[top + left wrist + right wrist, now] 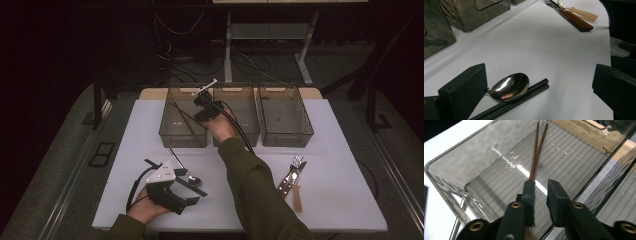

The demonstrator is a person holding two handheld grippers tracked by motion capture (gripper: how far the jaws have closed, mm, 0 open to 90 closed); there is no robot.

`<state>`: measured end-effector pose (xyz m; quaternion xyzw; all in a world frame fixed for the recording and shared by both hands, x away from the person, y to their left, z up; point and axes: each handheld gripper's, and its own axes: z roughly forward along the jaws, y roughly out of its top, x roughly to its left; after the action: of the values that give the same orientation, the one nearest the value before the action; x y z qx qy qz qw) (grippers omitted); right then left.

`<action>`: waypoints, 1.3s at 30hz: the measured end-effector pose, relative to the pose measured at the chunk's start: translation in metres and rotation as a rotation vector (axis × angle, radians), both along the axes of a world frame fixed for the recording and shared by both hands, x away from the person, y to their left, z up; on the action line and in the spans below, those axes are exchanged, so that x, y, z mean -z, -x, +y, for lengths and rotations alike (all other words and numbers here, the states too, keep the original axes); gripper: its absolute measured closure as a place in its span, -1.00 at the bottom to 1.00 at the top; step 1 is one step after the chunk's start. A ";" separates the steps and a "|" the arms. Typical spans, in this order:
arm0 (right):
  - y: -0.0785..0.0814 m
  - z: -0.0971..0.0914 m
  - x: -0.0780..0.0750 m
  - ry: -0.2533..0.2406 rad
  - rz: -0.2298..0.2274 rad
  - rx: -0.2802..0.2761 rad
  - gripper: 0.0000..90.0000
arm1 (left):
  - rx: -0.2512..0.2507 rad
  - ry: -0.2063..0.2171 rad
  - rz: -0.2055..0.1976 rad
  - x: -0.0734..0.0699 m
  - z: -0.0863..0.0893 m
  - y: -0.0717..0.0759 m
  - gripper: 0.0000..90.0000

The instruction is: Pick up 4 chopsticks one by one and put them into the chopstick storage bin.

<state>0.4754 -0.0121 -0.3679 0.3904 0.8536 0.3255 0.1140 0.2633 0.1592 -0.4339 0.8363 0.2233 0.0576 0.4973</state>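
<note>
On the white table (150,125), the leftmost of three smoky clear plastic bins (170,135) holds a pair of thin brown wooden chopsticks (537,150) lying crossed on its ribbed floor. The right gripper (541,191) hovers above their near ends with jaws parted, pads off the sticks. The left gripper (539,87) rests near the table's front edge, jaws spread wide around a shiny metal spoon (510,86) and black chopsticks (524,98).

No readable text, labels, brands, numbers or signs on anything shown

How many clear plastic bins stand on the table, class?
3, in a row along the table's far edge: the left bin holding brown chopsticks, the middle bin beside the right gripper, and the right bin.
</note>
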 end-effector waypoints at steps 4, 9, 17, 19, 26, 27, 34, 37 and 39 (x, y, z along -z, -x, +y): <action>0.001 -0.003 -0.003 -0.010 -0.002 -0.004 0.53 | -0.001 0.000 -0.001 0.000 0.000 0.000 -1.00; 0.003 -0.010 -0.008 -0.042 -0.008 -0.025 0.39 | -0.004 -0.001 0.000 0.000 0.000 0.000 -1.00; 0.010 -0.032 -0.012 -0.092 -0.017 -0.040 0.11 | -0.009 -0.001 0.006 0.001 0.000 0.000 -1.00; 0.012 -0.039 -0.013 -0.103 -0.020 -0.050 0.08 | -0.010 -0.004 0.008 0.001 0.000 -0.001 -1.00; 0.023 -0.063 -0.016 -0.138 -0.047 -0.070 -0.06 | -0.016 -0.003 0.006 0.002 0.000 -0.001 -1.00; 0.025 -0.066 -0.016 -0.142 -0.047 -0.069 -0.07 | -0.017 -0.003 0.005 0.002 0.000 -0.001 -1.00; 0.039 -0.088 -0.019 -0.172 -0.081 -0.073 -0.17 | -0.018 -0.010 0.011 0.002 0.002 -0.001 -1.00; 0.045 -0.098 -0.017 -0.185 -0.084 -0.075 -0.23 | -0.022 -0.008 0.010 0.002 0.002 -0.002 -1.00; 0.050 -0.104 -0.015 -0.190 -0.074 -0.075 -0.29 | -0.025 -0.004 0.012 0.003 0.003 -0.002 -1.00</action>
<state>0.4254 -0.1162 -0.3530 0.3547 0.8281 0.4234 0.0957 0.2651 0.1618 -0.4365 0.8348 0.2364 0.0592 0.4936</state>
